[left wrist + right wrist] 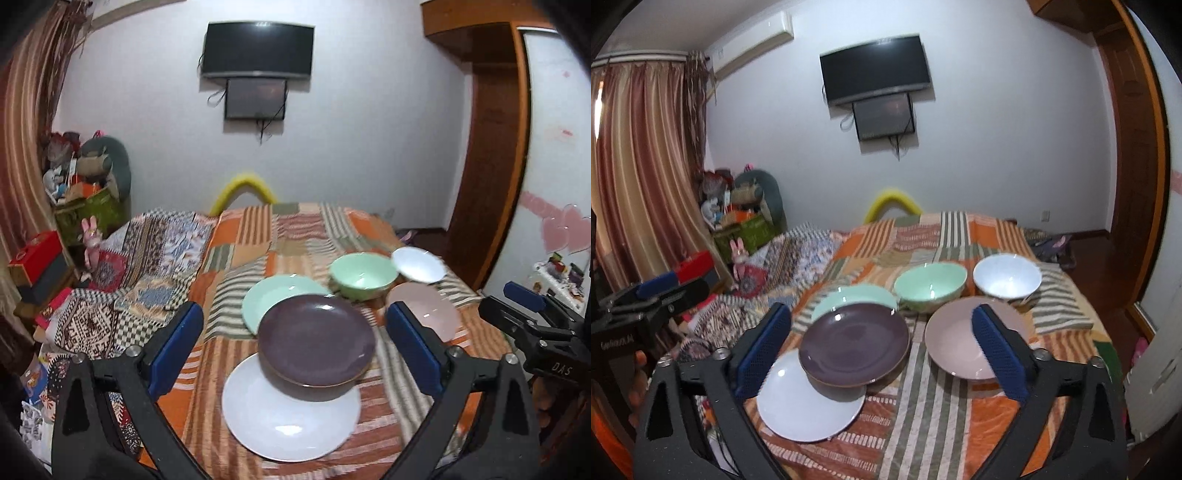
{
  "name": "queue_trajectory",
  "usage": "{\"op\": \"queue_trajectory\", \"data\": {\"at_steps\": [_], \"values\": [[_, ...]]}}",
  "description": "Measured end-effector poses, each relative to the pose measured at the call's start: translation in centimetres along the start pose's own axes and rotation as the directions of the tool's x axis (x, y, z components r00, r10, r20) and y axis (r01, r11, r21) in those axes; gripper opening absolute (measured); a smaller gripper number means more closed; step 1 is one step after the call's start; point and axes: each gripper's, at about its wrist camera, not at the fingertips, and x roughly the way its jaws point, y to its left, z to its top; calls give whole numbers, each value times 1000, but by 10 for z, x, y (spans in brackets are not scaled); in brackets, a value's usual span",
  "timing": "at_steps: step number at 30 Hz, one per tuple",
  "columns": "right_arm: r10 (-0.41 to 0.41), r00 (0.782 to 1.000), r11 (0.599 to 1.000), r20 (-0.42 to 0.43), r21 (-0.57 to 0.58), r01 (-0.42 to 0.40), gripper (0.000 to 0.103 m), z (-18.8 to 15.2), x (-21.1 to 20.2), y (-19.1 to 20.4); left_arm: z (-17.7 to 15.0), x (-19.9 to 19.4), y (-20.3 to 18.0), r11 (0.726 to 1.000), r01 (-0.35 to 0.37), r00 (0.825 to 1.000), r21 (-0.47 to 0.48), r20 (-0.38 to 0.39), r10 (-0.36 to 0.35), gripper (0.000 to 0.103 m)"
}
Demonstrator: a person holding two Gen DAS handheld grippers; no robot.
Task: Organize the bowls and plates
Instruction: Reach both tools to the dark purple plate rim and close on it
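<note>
On a patchwork bedspread (923,424), a purple plate (854,343) overlaps a white plate (798,410) and a mint plate (846,295), with a pink plate (955,343), mint bowl (930,286) and white bowl (1007,277) nearby. Left gripper (295,343) and right gripper (882,350) hover above, jaws spread wide, holding nothing.

The purple plate (316,339) hides part of the white plate (288,421) and green plate (273,299).
</note>
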Motion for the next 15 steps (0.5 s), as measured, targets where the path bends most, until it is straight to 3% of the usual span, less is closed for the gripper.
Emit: {"op": "queue_trajectory", "data": {"at_steps": [2,6,11,15], "values": [[3,999,1000,-44,4,-3,86,-6,17,-2,-2,19,12,1000,-4,999,-11,-38,3,86],[2,992,1000,-126,7,-1,80,-15,47,-5,-6,57,36,999,-4,994,-49,-108,-1,79],[18,974,1000,-227,16,-15,67,-28,85,-7,-15,112,60,993,-14,977,-121,-215,-13,75],[31,960,999,-279,33,-23,61,-39,107,-9,-27,145,67,991,4,957,-137,-286,-44,57]]}}
